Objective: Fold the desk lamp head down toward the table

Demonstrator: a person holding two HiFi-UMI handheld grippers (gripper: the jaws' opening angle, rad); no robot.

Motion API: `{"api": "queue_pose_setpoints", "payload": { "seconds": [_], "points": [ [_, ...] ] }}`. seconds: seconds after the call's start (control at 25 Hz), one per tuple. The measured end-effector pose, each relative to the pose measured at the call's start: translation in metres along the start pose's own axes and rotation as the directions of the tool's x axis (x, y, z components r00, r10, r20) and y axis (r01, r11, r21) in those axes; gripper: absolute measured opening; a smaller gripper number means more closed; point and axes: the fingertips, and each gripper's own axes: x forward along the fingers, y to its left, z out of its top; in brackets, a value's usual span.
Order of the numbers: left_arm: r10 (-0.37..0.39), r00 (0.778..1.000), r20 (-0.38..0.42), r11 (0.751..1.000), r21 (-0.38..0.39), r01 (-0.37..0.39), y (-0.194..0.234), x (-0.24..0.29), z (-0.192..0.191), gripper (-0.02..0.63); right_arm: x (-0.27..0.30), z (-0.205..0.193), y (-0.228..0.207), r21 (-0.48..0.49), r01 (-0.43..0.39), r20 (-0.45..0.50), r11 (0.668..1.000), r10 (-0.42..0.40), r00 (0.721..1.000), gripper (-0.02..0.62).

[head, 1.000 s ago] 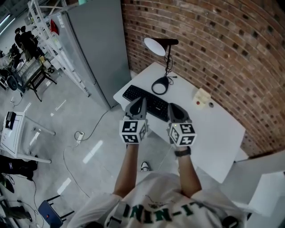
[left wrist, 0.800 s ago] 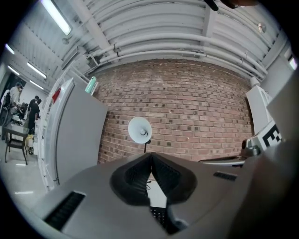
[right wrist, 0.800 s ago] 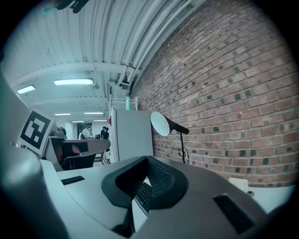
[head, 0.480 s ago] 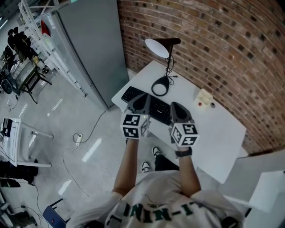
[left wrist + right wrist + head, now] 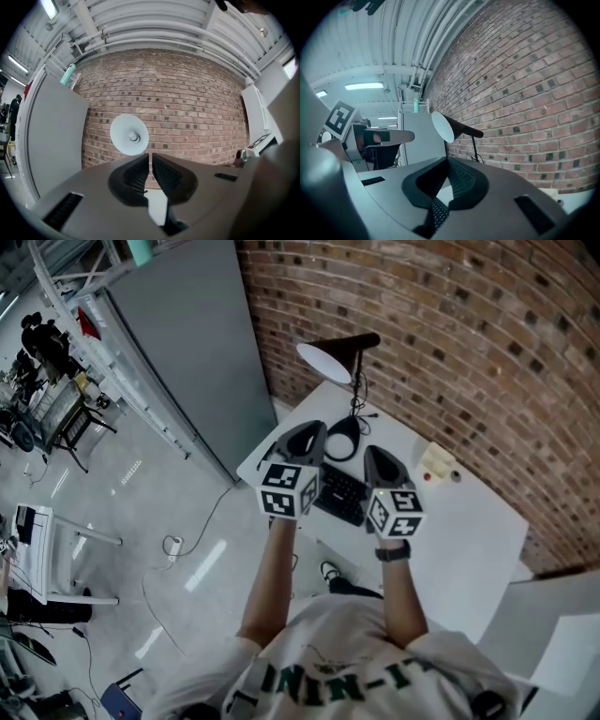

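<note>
- The lamp (image 5: 355, 381) stands at the back of the desk (image 5: 459, 531), by the brick wall. Its head (image 5: 325, 363) is up high.
- The left gripper (image 5: 305, 440) and right gripper (image 5: 382, 465) hang near it, not touching. Both pairs of jaws are together and hold nothing.
- The head looks light and hard, and the stem thin and wobbly. It is probably best to hold the head's black back and press down gently.

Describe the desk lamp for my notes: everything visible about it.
The desk lamp has a black cone head with a round white face, raised and tilted sideways atop a thin black stem. Its ring-shaped black base rests on the white table, close to the brick wall. Nothing else touches it.
</note>
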Motion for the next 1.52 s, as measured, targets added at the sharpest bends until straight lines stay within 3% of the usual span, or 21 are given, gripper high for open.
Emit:
{"api": "queue_pose_setpoints", "payload": {
  "seconds": [0.2, 0.84, 1.28, 1.52],
  "points": [
    [-0.025, 1.0, -0.011, 0.999, 0.034, 0.026, 0.001, 0.035, 0.008, 0.008, 0.017, 0.01, -0.017, -0.009, -0.004, 0.015, 1.0, 0.005, 1.0, 0.002],
    [-0.055, 0.997, -0.051, 0.995, 0.08, 0.059, 0.005, 0.114, 0.012, 0.097, 0.058, 0.011, -0.055, 0.018, -0.014, 0.011, 1.0, 0.013, 1.0, 0.002],
    [-0.033, 0.999, -0.03, 0.996, 0.078, 0.035, 0.01, 0.135, 0.015, 0.092, 0.067, -0.003, -0.075, 0.053, 0.016, -0.014, 0.998, -0.015, 1.0, 0.002],
    [-0.013, 1.0, -0.015, 0.996, 0.092, 0.015, 0.012, 0.137, 0.016, 0.021, 0.071, -0.009, -0.076, 0.065, 0.02, -0.023, 0.998, -0.018, 1.0, 0.002]
  ]
}}
